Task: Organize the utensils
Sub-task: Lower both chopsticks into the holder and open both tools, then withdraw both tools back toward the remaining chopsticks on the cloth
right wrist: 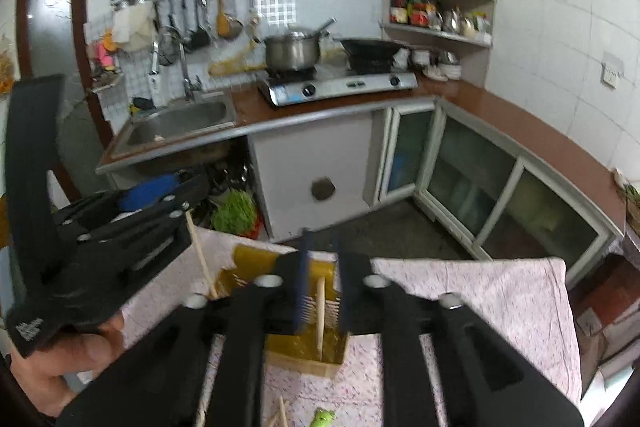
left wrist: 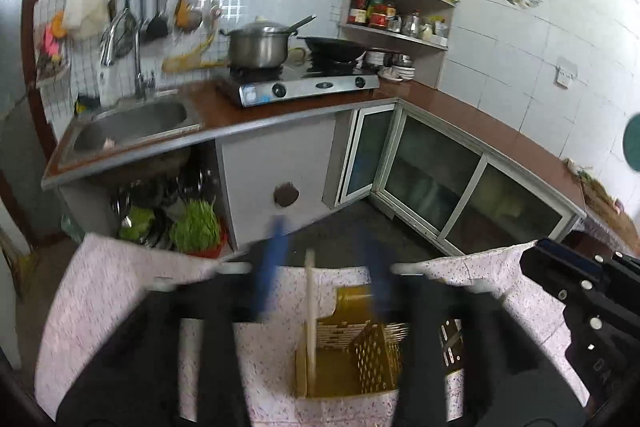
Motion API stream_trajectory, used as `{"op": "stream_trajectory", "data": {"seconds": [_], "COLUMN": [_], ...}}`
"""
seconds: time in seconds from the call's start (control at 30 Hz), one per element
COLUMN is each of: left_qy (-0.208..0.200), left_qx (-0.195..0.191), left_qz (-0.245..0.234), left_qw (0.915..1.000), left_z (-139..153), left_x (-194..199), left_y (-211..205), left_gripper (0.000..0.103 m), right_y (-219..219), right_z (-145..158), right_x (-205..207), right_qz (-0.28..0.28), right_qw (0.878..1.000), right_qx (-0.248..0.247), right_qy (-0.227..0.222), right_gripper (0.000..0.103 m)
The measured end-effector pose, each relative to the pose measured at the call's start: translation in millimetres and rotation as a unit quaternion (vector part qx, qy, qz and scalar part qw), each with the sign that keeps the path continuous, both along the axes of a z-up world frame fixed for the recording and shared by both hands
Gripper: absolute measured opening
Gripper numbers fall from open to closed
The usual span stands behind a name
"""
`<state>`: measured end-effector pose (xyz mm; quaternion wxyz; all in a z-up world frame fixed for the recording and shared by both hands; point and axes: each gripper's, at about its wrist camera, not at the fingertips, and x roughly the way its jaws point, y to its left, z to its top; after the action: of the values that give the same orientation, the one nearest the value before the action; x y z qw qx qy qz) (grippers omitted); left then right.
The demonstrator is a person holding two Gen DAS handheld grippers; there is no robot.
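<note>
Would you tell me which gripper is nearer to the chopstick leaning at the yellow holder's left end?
Left. The left gripper straddles that chopstick, open fingers either side. The right gripper hovers over the yellow holder's other end, around a second chopstick.

Blue-padded black left gripper [left wrist: 324, 267] jaws; between them a pale wooden chopstick [left wrist: 310, 311]. Below them a yellow perforated utensil holder [left wrist: 360, 347] on white, seemingly pink-speckled tablecloth [left wrist: 120, 287].

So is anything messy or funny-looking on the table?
Yes. One chopstick stands tilted in the yellow holder, while others lie loose on the flowery tablecloth near a small green thing.
</note>
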<state>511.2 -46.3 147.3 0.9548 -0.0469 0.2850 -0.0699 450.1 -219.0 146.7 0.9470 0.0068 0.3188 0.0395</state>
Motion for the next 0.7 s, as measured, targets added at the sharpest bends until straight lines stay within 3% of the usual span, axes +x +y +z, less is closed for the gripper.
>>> {"op": "stream_trajectory", "data": {"seconds": [0.03, 0.17, 0.33, 0.43, 0.7], "left_qy": [-0.004, -0.017, -0.036, -0.022, 0.004], "left_qx": [0.0, -0.002, 0.019, 0.027, 0.035], "left_qz": [0.001, 0.001, 0.016, 0.018, 0.027], "left_qw": [1.0, 0.9998, 0.999, 0.9992, 0.999], "left_z": [0, 4, 3, -12, -74], "left_x": [-3, -24, -80, -114, -188], "left_y": [4, 20, 60, 86, 134], "left_gripper": [0.052, 0.056, 0.061, 0.074, 0.074], "right_y": [-4, -18, -37, -49, -47], "right_z": [3, 24, 36, 27, -28], "right_x": [-4, -24, -74, -105, -189], "right_qz": [-0.005, -0.025, -0.047, -0.063, -0.091], "right_qw": [1.0, 0.999, 0.996, 0.996, 0.995], "right_qx": [0.001, -0.001, -0.011, -0.006, -0.01], "right_qy": [-0.008, -0.042, -0.071, -0.068, -0.039], "right_gripper": [0.043, 0.045, 0.048, 0.049, 0.049]}}
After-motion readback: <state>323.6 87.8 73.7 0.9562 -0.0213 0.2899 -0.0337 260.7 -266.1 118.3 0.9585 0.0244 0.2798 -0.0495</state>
